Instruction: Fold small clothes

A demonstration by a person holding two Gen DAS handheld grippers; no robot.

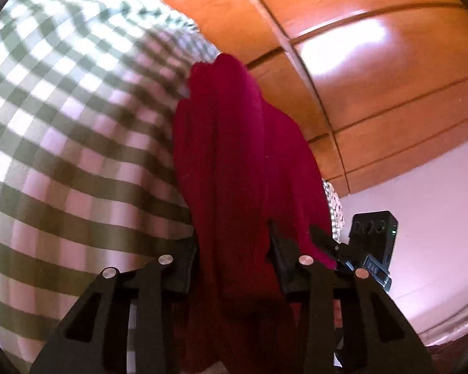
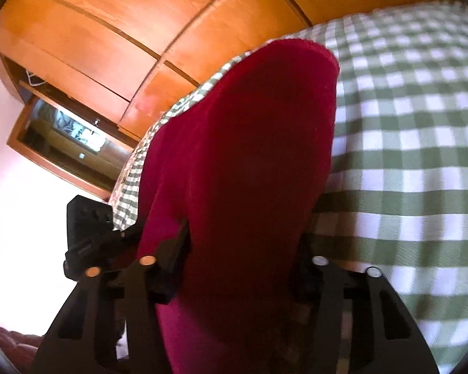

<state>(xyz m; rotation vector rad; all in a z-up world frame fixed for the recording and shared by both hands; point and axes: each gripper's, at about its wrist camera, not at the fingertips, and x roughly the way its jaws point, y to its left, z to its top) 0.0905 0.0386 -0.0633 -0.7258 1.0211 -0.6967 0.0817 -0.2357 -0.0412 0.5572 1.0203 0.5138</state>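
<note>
A dark red garment (image 1: 231,155) hangs bunched between the fingers of my left gripper (image 1: 234,261), which is shut on it above the green-and-white checked cloth (image 1: 62,124). In the right wrist view the same red garment (image 2: 243,155) fills the centre and runs between the fingers of my right gripper (image 2: 240,261), which is shut on it. Each gripper shows at the edge of the other's view: the right one (image 1: 368,249) close beside the left, the left one (image 2: 90,237) close beside the right. The fingertips are hidden by fabric.
The checked cloth (image 2: 405,155) covers the surface under both grippers. An orange wooden wardrobe (image 1: 358,62) with panel doors stands beyond it. A white wall (image 1: 436,202) lies beside it. A wood-framed mirror or opening (image 2: 62,137) shows at the left.
</note>
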